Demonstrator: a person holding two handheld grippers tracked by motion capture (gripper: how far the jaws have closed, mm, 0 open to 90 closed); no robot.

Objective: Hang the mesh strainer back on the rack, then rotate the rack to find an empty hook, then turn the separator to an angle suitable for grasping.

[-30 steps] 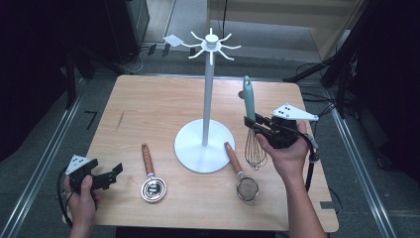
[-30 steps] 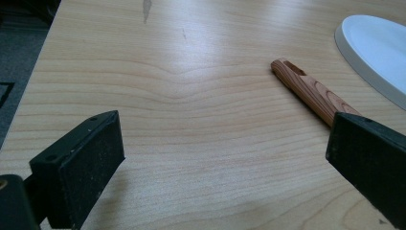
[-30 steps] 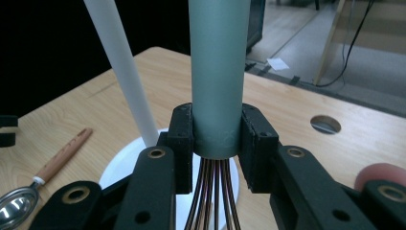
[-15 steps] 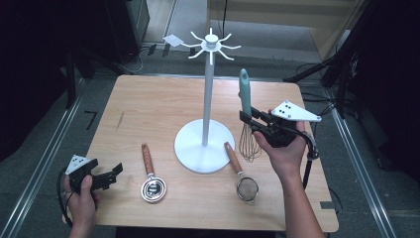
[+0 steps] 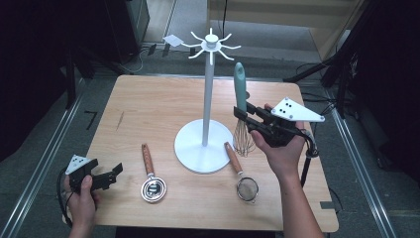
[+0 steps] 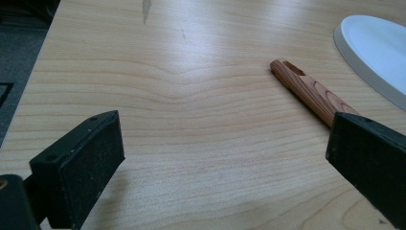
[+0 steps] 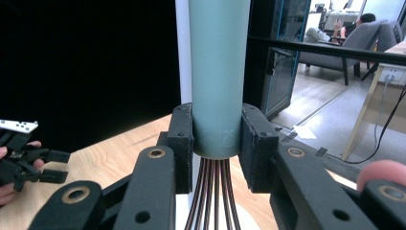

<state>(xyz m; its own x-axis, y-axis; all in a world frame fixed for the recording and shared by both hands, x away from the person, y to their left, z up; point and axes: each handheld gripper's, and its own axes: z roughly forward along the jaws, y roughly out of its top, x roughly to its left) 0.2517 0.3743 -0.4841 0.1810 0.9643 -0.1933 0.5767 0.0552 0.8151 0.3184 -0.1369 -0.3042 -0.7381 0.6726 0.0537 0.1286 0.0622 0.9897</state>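
Right gripper (image 5: 246, 118) pinched the whisk (image 5: 241, 111) at the base of its teal handle, held upright off the table, just right of the stand (image 5: 210, 96). Left gripper (image 5: 111, 175) rested spread and empty near the table's (image 5: 148, 109) left corner. Probably hanging the whisk: raise it higher, keep it vertical, line the handle's top hole up with a hook (image 5: 231, 46), don't bump the pole.

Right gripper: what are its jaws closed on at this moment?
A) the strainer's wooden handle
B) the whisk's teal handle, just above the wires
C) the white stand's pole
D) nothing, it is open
B: in the right gripper view the right gripper clamps the lower end of the whisk handle, wires hanging below, the whisk held upright.
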